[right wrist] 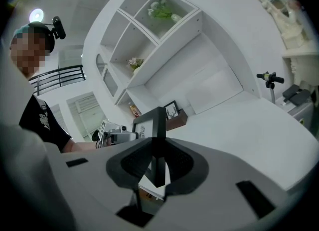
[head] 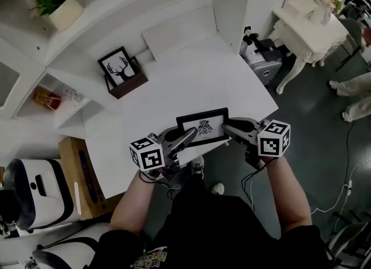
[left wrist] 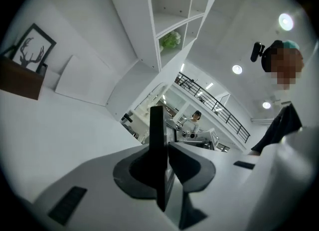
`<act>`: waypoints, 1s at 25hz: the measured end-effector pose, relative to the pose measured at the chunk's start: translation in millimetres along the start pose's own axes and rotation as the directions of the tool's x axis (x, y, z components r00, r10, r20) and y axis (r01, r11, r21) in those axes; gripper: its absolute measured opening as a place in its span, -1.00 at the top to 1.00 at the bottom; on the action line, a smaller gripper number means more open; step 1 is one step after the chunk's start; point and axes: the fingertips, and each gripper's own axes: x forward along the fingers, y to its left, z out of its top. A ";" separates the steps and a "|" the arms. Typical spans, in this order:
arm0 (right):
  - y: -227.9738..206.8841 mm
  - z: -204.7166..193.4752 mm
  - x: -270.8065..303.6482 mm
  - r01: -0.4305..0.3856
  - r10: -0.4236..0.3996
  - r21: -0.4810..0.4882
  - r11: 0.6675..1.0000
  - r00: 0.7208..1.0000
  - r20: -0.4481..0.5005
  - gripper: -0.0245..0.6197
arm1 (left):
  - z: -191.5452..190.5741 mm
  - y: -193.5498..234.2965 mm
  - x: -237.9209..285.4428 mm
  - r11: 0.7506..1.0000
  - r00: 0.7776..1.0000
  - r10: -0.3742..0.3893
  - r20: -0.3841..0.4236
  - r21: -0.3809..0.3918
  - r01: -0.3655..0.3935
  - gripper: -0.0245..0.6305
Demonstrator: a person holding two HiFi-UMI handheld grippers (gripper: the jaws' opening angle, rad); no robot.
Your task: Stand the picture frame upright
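Black moulding sits pinched in the narrow jaws of our left gripper (head: 185, 137). The picture frame (head: 202, 127) stands at the near edge of the white table (head: 191, 82), and our right gripper (head: 230, 128) pinches its other side, which we judge steadies it upright.

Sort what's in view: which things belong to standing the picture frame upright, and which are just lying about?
Job in hand:
picture frame, gripped at its two ends by the left tongs and the right tongs; white table.

Lying about:
deer picture on a brown box; flower pot on the shelf; cardboard box; ornate side table.
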 end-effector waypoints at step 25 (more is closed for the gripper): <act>132.4 -31.1 106.1 -0.312 0.272 -0.222 0.924 0.943 -0.193 0.71 | -17.5 -18.8 -178.6 0.861 0.884 0.454 0.113 0.200 -0.468 0.53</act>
